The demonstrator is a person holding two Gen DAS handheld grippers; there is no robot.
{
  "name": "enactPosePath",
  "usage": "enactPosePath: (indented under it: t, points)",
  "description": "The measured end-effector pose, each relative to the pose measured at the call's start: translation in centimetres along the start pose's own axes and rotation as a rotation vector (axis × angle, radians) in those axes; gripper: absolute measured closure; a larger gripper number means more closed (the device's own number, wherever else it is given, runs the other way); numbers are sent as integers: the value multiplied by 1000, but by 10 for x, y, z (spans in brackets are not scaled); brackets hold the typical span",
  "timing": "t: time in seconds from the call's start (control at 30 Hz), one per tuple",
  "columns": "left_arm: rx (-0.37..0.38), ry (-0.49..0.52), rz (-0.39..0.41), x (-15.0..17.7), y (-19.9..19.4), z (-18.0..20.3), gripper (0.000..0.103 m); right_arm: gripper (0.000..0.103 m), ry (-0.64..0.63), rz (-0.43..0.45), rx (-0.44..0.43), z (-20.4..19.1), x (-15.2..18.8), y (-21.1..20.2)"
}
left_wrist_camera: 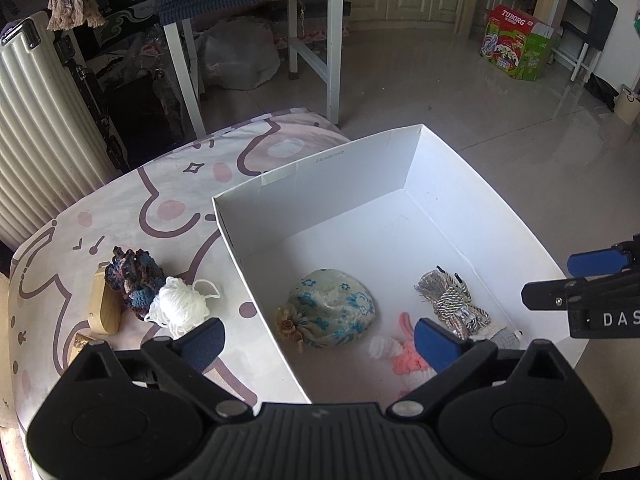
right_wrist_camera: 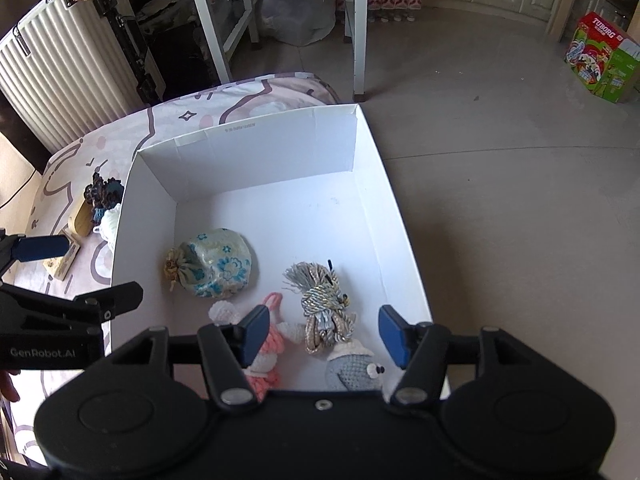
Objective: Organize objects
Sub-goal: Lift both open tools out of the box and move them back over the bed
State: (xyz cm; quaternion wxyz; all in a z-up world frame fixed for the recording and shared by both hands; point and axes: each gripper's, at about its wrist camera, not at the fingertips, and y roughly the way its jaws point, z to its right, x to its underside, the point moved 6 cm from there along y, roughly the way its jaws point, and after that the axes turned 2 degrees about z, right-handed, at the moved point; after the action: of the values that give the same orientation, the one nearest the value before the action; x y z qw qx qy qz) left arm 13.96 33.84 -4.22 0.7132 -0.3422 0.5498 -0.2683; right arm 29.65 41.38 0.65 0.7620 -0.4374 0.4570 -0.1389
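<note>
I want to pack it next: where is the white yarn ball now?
The white yarn ball lies on the table cover, left of the white box in the left wrist view, touching the dark crochet piece beside it.

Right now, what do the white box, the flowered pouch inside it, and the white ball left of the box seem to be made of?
The white box: apparently thin matte cardboard, judging by its folded corner seams. The flowered pouch: woven fabric with a slight sheen, possibly brocade; its neck is gathered. The white ball: soft yarn, loose strands trailing out; whether wool or acrylic cannot be told.
</note>
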Motion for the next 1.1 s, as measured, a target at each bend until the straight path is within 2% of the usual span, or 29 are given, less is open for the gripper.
enactPosePath:
  t: [0.1, 0.2, 0.27, 0.5, 0.57, 0.67, 0.93, 1.1]
  points:
    - [-5, -1, 8, 2, -4, 0, 0, 40, -6, 4, 12, 1, 3, -3]
    - [-15, 0, 14, 4, -7, -1, 0, 34, 1, 12, 23, 5, 7, -7]
    - [-15, -1, 13, 5, -8, -2, 0, 26, 9, 22, 39, 8, 10, -10]
    - [-19, -8, 7, 10, -8, -2, 0, 11, 30, 55, 53, 16, 17, -19]
    - [-16, -13, 12, 10, -9, -2, 0, 4, 29, 66, 59, 18, 17, -20]
    - [-18, -11, 13, 12, -9, -1, 0, 0, 25, 76, 68, 19, 19, -22]
    - [-28, -26, 15, 14, -9, -4, 0, 0, 23, 73, 73, 21, 21, -20]
    - [-49, -74, 29, 14, -14, -21, 0, 0, 6, 76, 70, 14, 17, -18]
